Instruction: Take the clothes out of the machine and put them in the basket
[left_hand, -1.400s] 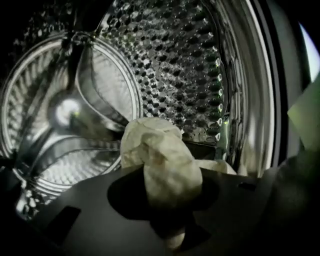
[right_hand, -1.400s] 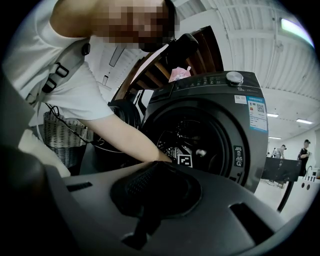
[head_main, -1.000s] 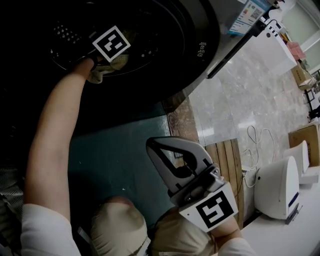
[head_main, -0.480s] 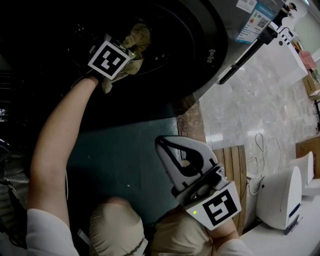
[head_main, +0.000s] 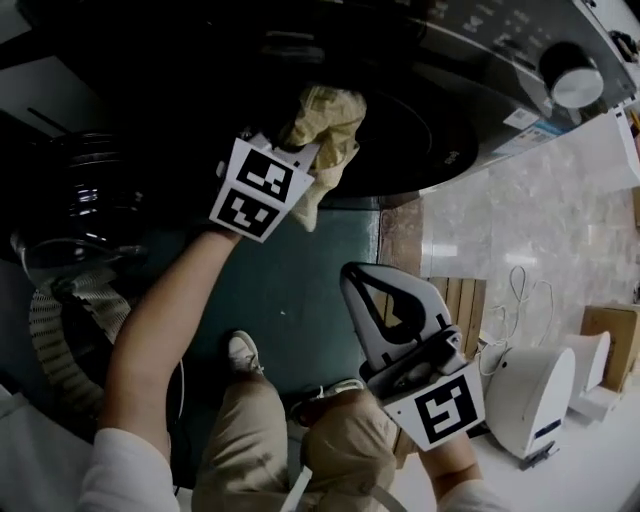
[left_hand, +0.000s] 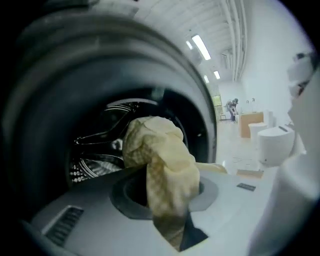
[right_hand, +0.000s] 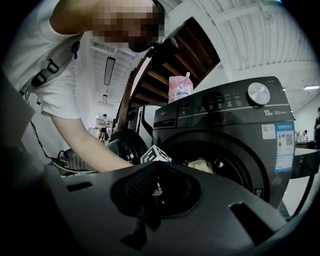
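Observation:
The dark front-loading washing machine (head_main: 470, 70) fills the top of the head view. My left gripper (head_main: 297, 152) is just outside its drum opening, shut on a pale yellow checked cloth (head_main: 328, 122) that bunches above the jaws. In the left gripper view the cloth (left_hand: 160, 165) hangs between the jaws of my left gripper (left_hand: 167, 202), with the drum (left_hand: 95, 145) behind. My right gripper (head_main: 353, 277) hovers lower, away from the machine, shut and holding nothing. In the right gripper view, my right gripper (right_hand: 155, 175) faces the machine (right_hand: 225, 140) and the cloth (right_hand: 201, 164).
A mesh laundry basket (head_main: 52, 335) stands at the left beside the open round door (head_main: 90, 195). A pink pouch (right_hand: 180, 87) sits on top of the machine. White appliances (head_main: 528, 392), a slatted wooden board (head_main: 465, 300) and a cardboard box (head_main: 610, 325) stand on the floor at right.
My left gripper has drawn the yellow cloth out of the drum and up in front of the opening. My right gripper has risen a little, still shut.

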